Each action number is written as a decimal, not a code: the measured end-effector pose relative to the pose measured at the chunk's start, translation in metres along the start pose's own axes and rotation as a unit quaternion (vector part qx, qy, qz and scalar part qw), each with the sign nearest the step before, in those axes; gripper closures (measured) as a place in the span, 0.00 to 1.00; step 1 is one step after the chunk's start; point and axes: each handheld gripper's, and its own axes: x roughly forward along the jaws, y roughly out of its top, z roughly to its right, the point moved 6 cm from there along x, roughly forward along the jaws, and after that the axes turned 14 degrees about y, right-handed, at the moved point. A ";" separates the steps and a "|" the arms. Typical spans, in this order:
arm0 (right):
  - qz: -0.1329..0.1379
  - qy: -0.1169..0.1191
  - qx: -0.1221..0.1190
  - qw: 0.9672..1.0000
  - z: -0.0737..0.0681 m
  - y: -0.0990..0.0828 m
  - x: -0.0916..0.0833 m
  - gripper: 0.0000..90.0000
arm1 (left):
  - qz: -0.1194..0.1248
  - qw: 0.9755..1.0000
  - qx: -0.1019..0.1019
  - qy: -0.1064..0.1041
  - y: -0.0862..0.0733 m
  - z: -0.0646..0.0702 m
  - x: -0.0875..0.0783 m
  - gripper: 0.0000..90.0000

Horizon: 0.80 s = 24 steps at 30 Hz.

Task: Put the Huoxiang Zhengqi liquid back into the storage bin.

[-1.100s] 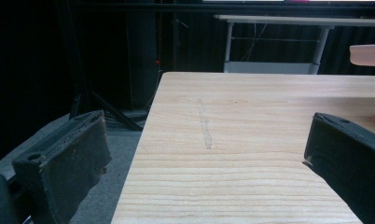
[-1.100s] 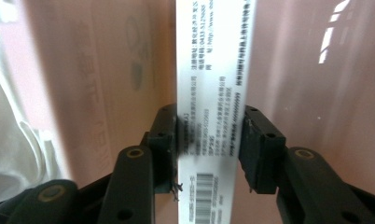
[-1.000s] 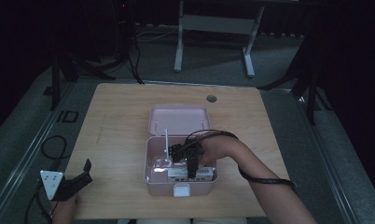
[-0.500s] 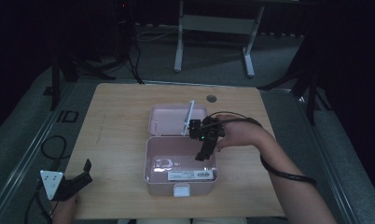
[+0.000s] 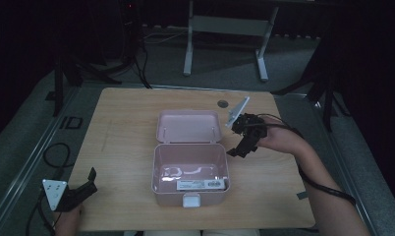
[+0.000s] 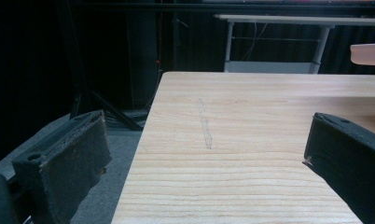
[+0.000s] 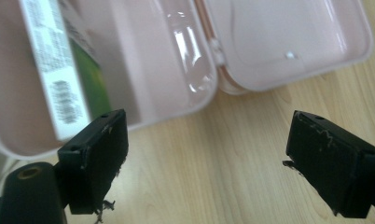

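Note:
A pink box (image 5: 190, 192) stands open in the middle of the table, its lid (image 5: 188, 126) laid flat behind it. A white labelled packet (image 5: 202, 185) lies inside near the front wall, and it shows as a white packet (image 7: 52, 60) with green beside it in the right gripper view. My right gripper (image 5: 239, 149) hovers open and empty just right of the box, over bare wood. My left gripper (image 5: 87, 183) rests open and empty at the table's front left corner, far from the box.
A wooden table (image 5: 126, 128) carries a round cable grommet (image 5: 223, 103) behind the lid. A faint scratch (image 6: 205, 126) marks the wood ahead of the left gripper. Beyond the table stand a white desk frame (image 5: 225, 29) and dark stands on a grey floor.
My right gripper rose out of the box, swung over the lid and came out to the right side of the box. The left gripper stayed put.

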 end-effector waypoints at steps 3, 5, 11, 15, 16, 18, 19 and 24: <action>0.006 -0.011 0.007 1.000 0.007 -0.012 0.005 0.14 | -0.001 1.000 0.000 -0.001 0.000 0.000 0.000 0.00; 0.013 -0.020 0.012 1.000 0.013 -0.019 0.010 0.14 | 0.000 1.000 -0.001 -0.001 0.000 0.000 0.000 0.00; 0.074 -0.052 0.046 0.995 0.030 -0.040 0.028 0.14 | 0.001 1.000 -0.001 -0.001 0.000 0.000 0.000 0.00; 0.123 -0.069 0.067 0.988 0.039 -0.052 0.041 0.14 | 0.002 1.000 -0.001 -0.001 0.000 0.000 0.000 0.00; 0.134 -0.078 0.069 0.985 0.041 -0.056 0.044 0.14 | 0.002 1.000 -0.001 -0.001 0.000 0.000 0.000 0.00; 0.147 -0.085 0.073 0.983 0.043 -0.059 0.048 0.14 | 0.002 1.000 -0.001 -0.001 0.000 0.000 0.000 0.00; 0.173 -0.090 0.090 0.977 0.047 -0.067 0.055 0.13 | 0.002 1.000 -0.001 -0.001 0.000 0.000 0.000 0.00; 0.221 -0.116 0.110 0.962 0.055 -0.085 0.066 0.13 | 0.002 1.000 -0.001 -0.002 0.000 0.000 0.000 0.00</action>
